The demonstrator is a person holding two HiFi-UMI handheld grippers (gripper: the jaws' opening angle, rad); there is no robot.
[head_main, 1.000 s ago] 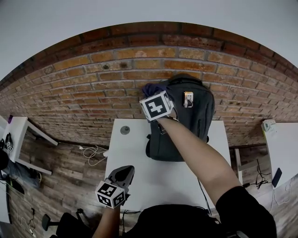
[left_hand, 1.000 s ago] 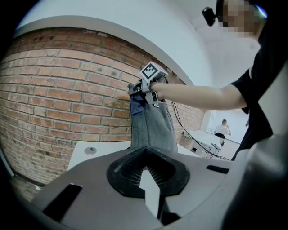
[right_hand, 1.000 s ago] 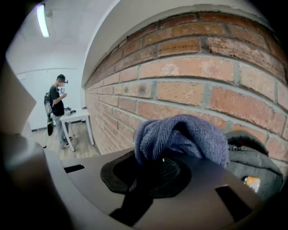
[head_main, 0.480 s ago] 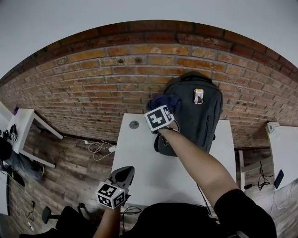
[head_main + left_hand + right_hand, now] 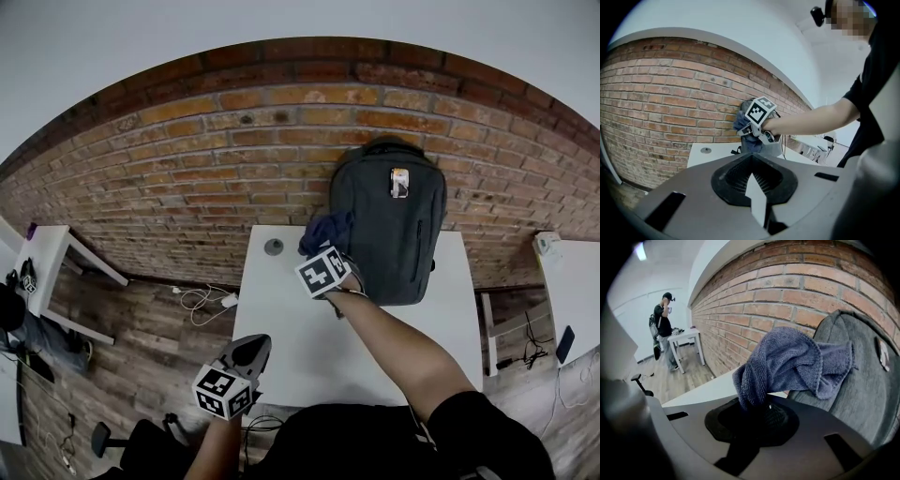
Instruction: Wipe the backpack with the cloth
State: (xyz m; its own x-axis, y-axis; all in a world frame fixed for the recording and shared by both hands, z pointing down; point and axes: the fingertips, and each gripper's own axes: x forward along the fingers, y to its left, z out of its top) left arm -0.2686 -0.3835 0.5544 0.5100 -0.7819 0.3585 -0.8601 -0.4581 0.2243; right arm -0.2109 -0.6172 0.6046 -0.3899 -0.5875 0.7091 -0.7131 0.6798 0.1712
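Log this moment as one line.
right gripper: shut on cloth | cloth: against side of backpack | backpack: upright on table, at brick wall | left gripper: shut, empty

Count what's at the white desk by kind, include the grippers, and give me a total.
backpack: 1
cloth: 1
grey disc in the desk: 1
hand-held grippers: 2, left hand-held gripper, right hand-held gripper
total: 5

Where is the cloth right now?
In the head view the blue cloth sits just right of centre, clamped in the right claw and draped against the left side of the backpack.
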